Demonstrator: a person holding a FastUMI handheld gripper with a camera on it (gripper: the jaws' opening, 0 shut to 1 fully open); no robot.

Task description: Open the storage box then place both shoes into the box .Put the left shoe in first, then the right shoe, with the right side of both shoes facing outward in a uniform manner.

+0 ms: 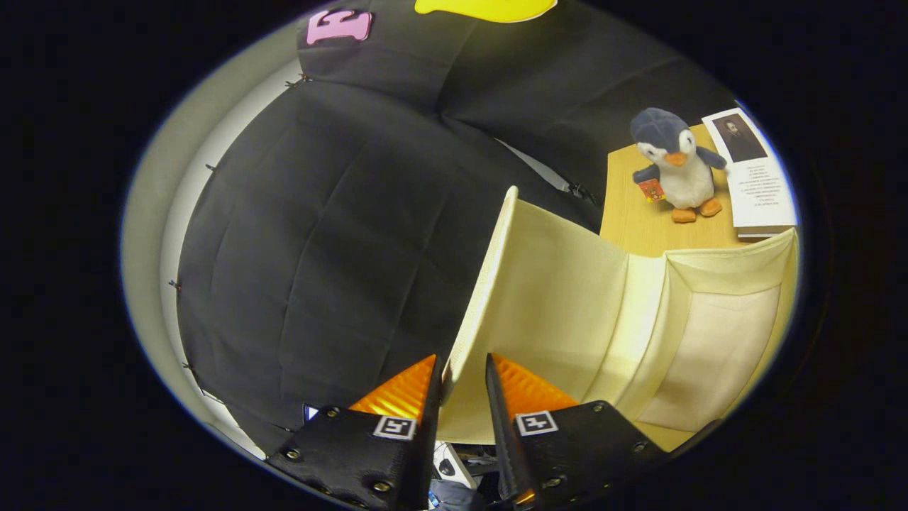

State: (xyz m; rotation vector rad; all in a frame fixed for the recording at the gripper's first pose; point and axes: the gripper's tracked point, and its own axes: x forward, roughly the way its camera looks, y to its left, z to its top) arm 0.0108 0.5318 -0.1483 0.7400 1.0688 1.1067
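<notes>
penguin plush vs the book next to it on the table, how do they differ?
The penguin plush stands upright on its orange feet; the book lies flat. The plush is rounded and soft, blue-grey and white; the book is flat and rectangular, with a white cover bearing a dark portrait. Both rest on the wooden table beyond the open storage box, whose raised lid sits between the fingers of the hand-held gripper.

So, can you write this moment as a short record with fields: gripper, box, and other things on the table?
gripper: gripper, jaws closed on the edge of the lid
box: cream storage box, open, inside looks empty
lid: lid lifted, standing nearly upright
table: wooden table beyond the box
other things: plush penguin, book beside it
</notes>
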